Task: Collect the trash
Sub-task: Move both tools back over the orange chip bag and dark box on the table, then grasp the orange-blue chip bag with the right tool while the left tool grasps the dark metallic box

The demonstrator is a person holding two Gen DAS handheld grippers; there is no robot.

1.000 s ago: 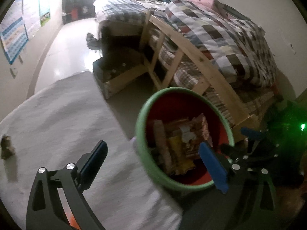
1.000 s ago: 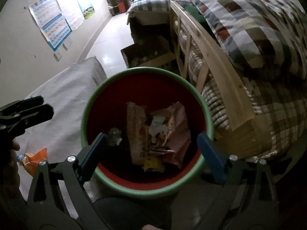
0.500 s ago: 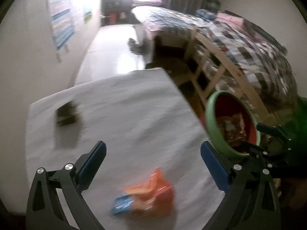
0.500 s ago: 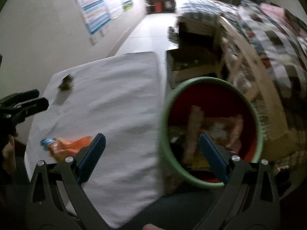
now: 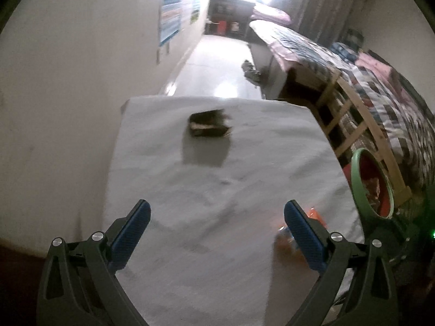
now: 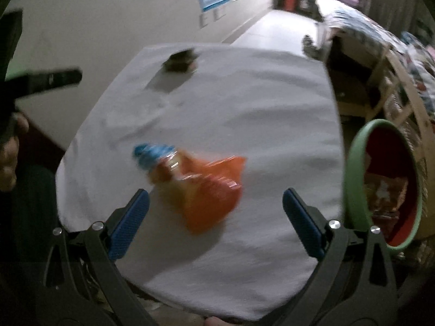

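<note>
A: Left wrist view. What lies on the tabletop [image 5: 244,244]?

B: A white cloth covers it. A dark, crumpled wrapper [image 5: 209,124] rests near the far edge, casting a shadow toward the camera. An orange snack bag [image 5: 312,216] sits by the right edge, mostly hidden behind the right finger of the left gripper [image 5: 217,228].

A: And the jaws?

B: Spread wide, empty, poised above the near half of the tabletop; the blue pads [image 5: 130,233] touch nothing.

A: Where does the trash go?

B: A green-rimmed bin [image 5: 356,179] with a red interior stands off the right edge, holding wrappers. Behind it is a wooden bed frame [image 5: 361,119] with a checked quilt [image 5: 394,95]. Posters [image 5: 170,19] hang on the left wall.

A: Right wrist view. Same layout?

B: Yes. The orange snack bag [image 6: 201,184], blue at one end and blurred, lies on the near half of the tabletop [image 6: 244,108], between and just beyond the fingers of the right gripper [image 6: 216,214]. Its jaws stand wide open and hold nothing.

A: The other items?

B: The dark wrapper [image 6: 180,59] lies at the far left corner, well apart from the bag. The bin [image 6: 353,168] stands just past the right edge, wrappers visible inside. At the left edge of the frame a hand [image 6: 9,146] holds the left gripper [image 6: 54,77]; from here I cannot tell its opening.
</note>
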